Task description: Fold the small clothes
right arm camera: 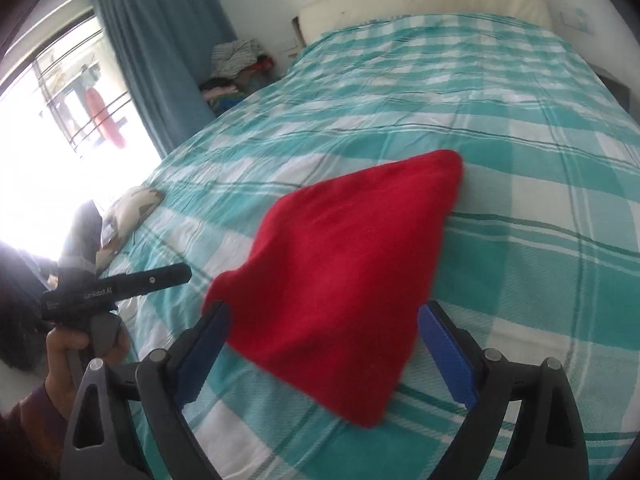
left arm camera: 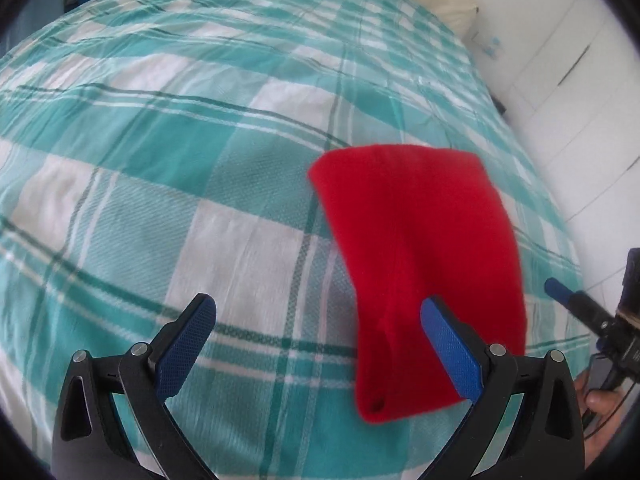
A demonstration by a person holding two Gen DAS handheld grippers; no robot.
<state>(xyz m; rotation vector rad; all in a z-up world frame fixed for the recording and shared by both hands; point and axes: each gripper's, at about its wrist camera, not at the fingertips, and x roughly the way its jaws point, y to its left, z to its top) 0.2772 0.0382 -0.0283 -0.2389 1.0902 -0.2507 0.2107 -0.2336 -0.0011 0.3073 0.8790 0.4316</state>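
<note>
A small red garment (left arm camera: 416,264) lies folded flat on the teal and white checked bedspread (left arm camera: 200,160). In the left wrist view my left gripper (left arm camera: 316,312) is open and empty, its right finger just over the garment's near edge. In the right wrist view the garment (right arm camera: 344,272) lies in front of my right gripper (right arm camera: 320,320), which is open and empty, with the garment's near edge between the two fingers. The right gripper also shows at the right edge of the left wrist view (left arm camera: 560,290). The left gripper shows at the left of the right wrist view (right arm camera: 120,284).
A cream headboard (right arm camera: 420,0) stands at the far end of the bed. A pile of clothes (right arm camera: 236,72) sits beside the bed by a blue curtain (right arm camera: 160,60) and a bright window. A patterned pillow (right arm camera: 128,212) lies at the bed's left edge. White cabinet doors (left arm camera: 580,100) are on the right.
</note>
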